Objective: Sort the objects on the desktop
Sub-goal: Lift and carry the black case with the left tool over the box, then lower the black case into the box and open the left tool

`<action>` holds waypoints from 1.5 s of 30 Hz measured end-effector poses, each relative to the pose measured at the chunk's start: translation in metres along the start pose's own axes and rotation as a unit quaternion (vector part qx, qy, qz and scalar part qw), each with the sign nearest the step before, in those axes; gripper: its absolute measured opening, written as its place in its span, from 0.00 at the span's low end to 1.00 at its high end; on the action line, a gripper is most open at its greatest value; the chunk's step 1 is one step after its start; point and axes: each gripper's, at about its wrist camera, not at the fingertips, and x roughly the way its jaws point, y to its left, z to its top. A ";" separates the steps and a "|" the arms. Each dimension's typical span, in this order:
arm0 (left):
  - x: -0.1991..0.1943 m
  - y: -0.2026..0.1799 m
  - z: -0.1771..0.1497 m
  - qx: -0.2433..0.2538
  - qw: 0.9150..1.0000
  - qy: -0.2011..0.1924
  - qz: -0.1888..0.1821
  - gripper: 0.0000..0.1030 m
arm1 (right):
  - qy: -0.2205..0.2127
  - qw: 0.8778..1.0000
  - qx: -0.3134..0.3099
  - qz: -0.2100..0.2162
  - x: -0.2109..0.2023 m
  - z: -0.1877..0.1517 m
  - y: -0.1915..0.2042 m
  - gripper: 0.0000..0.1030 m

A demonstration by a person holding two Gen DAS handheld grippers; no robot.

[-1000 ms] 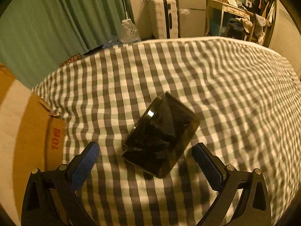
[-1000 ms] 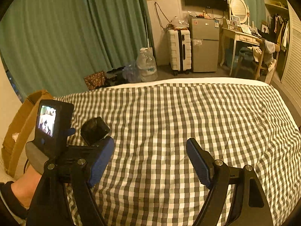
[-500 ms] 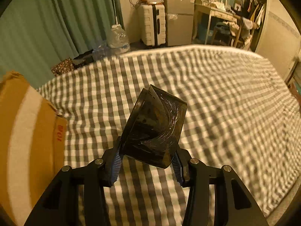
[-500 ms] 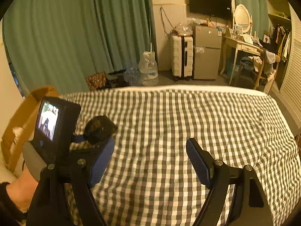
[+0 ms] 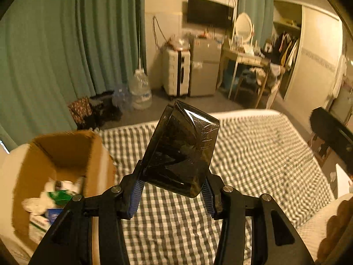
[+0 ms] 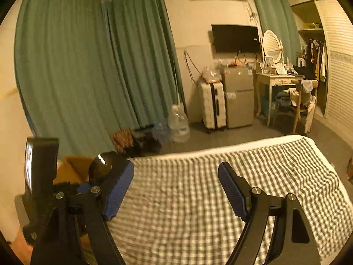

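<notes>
A dark translucent plastic case (image 5: 182, 150) is clamped in the left tool (image 5: 173, 193) above the checked bed (image 5: 253, 154), cardboard box (image 5: 66, 152) at nine o'clock; the right tool (image 6: 176, 187) is held wide, nothing between its pads.

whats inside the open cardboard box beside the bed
In the brown cardboard box: a blurred heap of white crumpled items, something green and a blue-and-white packet. The box wall and left tongs' frame hide the rest.

The checked bed (image 5: 253, 154) lies bare and open ahead. An open cardboard box (image 5: 66, 154), partly filled, stands at its left edge; bottles (image 6: 178, 121) crowd the floor beyond.
</notes>
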 end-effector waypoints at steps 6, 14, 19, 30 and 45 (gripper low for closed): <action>-0.070 0.025 0.016 -0.010 0.999 -0.049 0.008 0.46 | -0.039 0.999 -0.030 0.011 -0.035 0.016 0.039 0.76; -0.128 0.060 0.011 -0.003 0.996 -0.086 0.025 0.46 | -0.058 0.997 -0.034 0.030 -0.060 0.013 0.084 0.76; -0.132 0.083 -0.001 0.000 0.996 -0.084 0.031 0.46 | -0.046 0.997 -0.042 0.045 -0.059 0.002 0.109 0.76; -0.084 0.153 -0.031 -0.031 0.997 -0.045 0.048 0.46 | -0.010 0.995 -0.062 0.080 -0.025 -0.022 0.156 0.76; 0.001 0.218 -0.059 -0.087 0.994 0.044 0.046 0.46 | 0.065 0.983 -0.131 0.108 0.046 -0.068 0.198 0.76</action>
